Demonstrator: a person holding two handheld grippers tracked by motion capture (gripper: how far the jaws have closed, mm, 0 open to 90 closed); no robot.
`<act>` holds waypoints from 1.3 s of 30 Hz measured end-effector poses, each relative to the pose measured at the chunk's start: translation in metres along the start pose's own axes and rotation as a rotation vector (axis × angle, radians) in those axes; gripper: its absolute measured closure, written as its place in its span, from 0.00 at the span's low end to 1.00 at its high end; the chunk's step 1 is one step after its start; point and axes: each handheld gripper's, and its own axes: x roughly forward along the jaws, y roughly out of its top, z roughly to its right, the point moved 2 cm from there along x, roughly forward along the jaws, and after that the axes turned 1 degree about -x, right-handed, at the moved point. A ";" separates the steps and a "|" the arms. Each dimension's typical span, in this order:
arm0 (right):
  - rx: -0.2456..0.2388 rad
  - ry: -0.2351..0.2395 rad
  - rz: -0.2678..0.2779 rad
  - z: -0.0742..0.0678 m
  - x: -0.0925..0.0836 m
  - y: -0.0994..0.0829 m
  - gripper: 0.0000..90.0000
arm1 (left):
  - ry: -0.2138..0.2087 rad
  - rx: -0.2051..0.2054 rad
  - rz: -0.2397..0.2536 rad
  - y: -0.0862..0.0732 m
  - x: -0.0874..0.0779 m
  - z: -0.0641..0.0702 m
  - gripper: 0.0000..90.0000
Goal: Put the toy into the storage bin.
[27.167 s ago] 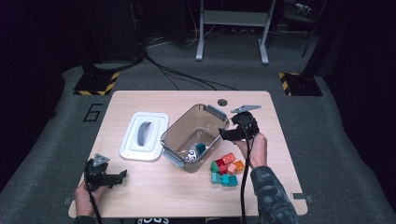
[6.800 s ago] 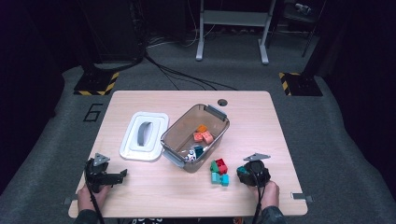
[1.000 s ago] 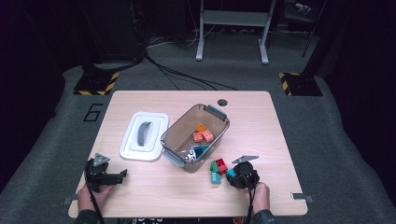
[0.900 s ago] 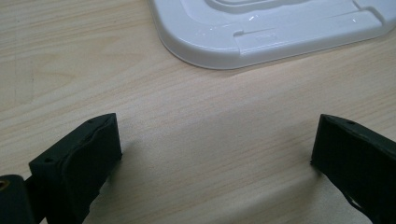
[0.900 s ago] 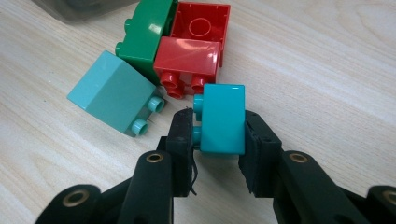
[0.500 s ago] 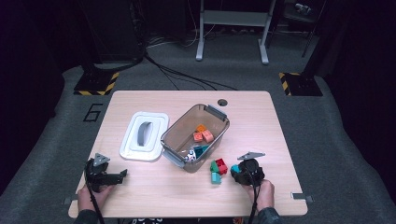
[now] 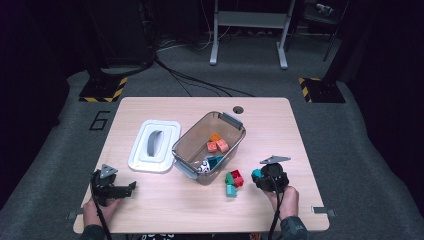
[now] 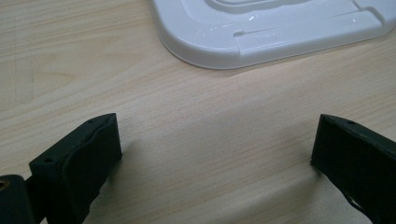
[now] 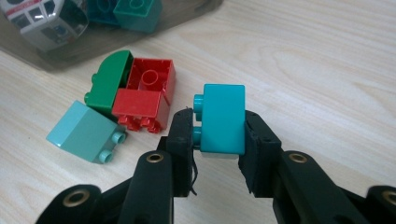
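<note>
While the right tongs (image 9: 218,135) clamp a teal brick (image 9: 223,116) (studs sideways), the left tongs (image 8: 210,154) gape.

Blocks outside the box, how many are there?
4: a turquoise block held in the right gripper, and a green block, red block and pale teal block lying together on the table.

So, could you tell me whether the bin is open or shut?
Open: the bin has no lid on; the white lid lies on the table beside it, and bricks show inside.

White lid (image 8: 280,28) cropped at top edge
</note>
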 end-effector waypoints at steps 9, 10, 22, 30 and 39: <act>0.010 -0.025 0.029 0.008 -0.008 0.015 0.75 | 0.000 0.001 -0.001 0.000 0.000 0.000 0.02; 0.004 -0.024 0.036 0.009 -0.009 0.017 0.75 | 0.000 0.001 0.000 0.000 0.000 0.000 0.02; -0.010 -0.063 0.072 0.013 -0.022 0.047 0.75 | 0.001 0.000 0.001 0.000 0.000 0.000 0.02; -0.039 -0.078 0.086 0.010 -0.028 0.071 0.75 | 0.000 0.000 0.001 0.000 0.000 0.000 0.02; -0.062 -0.090 0.109 0.006 -0.032 0.100 0.75 | 0.000 0.004 -0.003 0.000 0.000 0.000 0.02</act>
